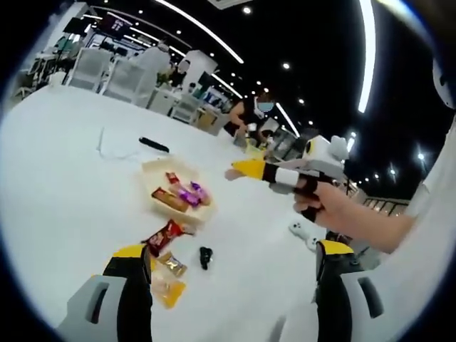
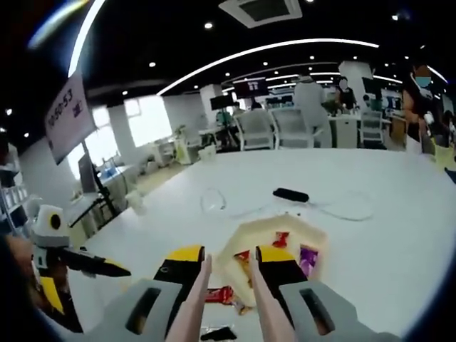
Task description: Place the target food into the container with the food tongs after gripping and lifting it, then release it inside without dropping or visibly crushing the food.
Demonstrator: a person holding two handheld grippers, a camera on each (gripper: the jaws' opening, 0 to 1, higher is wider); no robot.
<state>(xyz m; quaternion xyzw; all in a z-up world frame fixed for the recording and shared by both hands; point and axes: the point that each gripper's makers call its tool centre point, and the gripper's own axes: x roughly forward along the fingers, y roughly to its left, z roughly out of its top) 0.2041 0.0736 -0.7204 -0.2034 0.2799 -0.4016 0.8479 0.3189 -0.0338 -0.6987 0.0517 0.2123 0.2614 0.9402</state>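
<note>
- Snacks first, left gripper view: the container is a shallow, pale tray with angled sides, sitting on the white counter ahead of the left hand-held gripper, whose jaws stand wide apart with nothing between them.
- It already holds a few wrapped bars, brown, red and purple. A red wrapped snack lies just past the left jaw tip, with a yellowish packet closer in. Which one is the target, can't tell.
- My guess: light, crinkly foil wrappers, slippery, contents crushable. Pinch across the middle, gently.
- The right hand-held gripper comes in from the right, held in a hand.
- Right gripper view: the right gripper clamps pale, smooth food tongs, arms running forward toward the tray. The tong tips aren't holding any food.
</note>
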